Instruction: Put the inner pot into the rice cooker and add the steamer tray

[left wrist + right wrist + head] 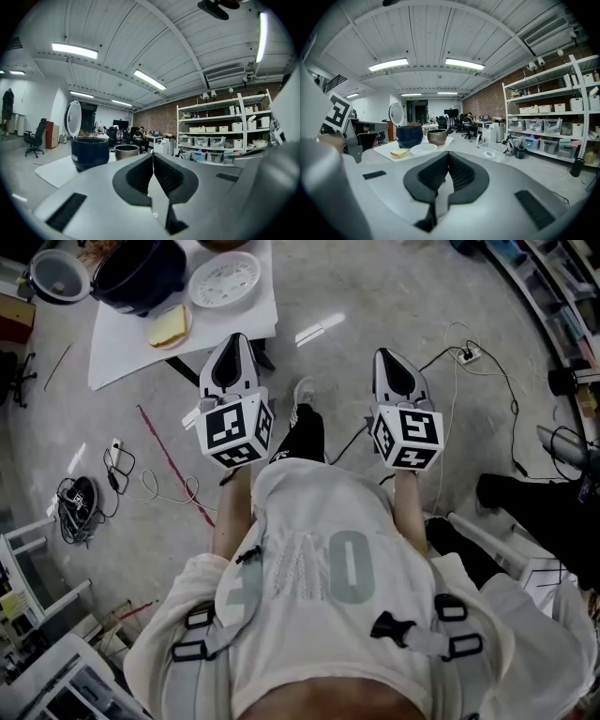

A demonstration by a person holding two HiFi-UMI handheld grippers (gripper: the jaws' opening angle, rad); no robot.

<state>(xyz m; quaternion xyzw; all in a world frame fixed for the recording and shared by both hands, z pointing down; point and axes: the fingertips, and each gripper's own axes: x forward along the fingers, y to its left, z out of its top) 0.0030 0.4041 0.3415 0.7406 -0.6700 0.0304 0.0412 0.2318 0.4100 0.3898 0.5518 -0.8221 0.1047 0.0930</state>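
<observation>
On a white mat on the floor stands the dark blue rice cooker with its lid swung open. Beside it lie the white steamer tray and a yellow sponge. The metal inner pot stands on the mat right of the cooker; it also shows in the left gripper view. My left gripper is shut and empty, held in the air short of the mat. My right gripper is shut and empty too, further right over bare floor.
Cables and a power strip lie on the floor to the right, a cable bundle and a red stick to the left. Shelves with bins line the right wall. A person sits at a far desk.
</observation>
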